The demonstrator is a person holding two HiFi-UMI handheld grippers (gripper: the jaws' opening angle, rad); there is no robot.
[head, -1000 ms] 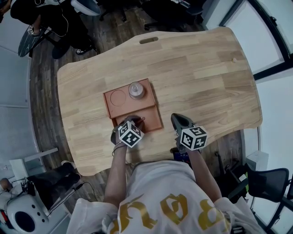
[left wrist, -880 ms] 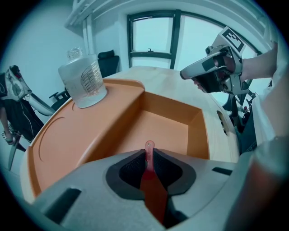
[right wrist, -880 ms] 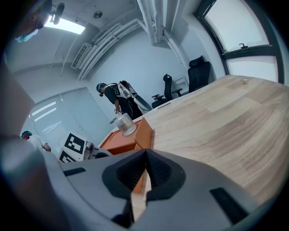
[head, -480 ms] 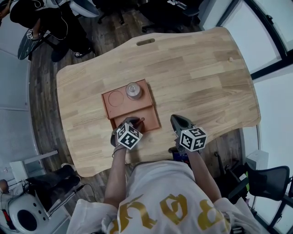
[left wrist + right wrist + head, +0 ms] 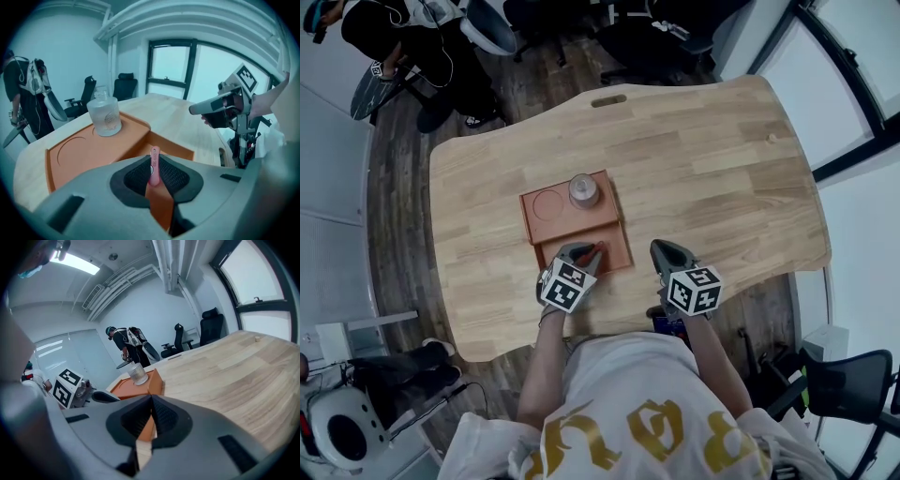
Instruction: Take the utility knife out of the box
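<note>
Your left gripper (image 5: 153, 159) is clamped on the utility knife (image 5: 154, 166), its slim pink body pinched on edge between the pads. That gripper's own view shows the grip plainly, while the head view gives only a red sliver over the near compartment of the orange box (image 5: 546, 228). Your right gripper (image 5: 151, 414) has its jaws together, empty, just right of the box. A glass jar (image 5: 584, 190) stands in the far compartment. The near edge of the table (image 5: 712, 159) runs close by your hands, with bare wood to the right and beyond.

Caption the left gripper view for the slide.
Left claw shut on the pink utility knife, over the orange box with a glass jar.
</note>
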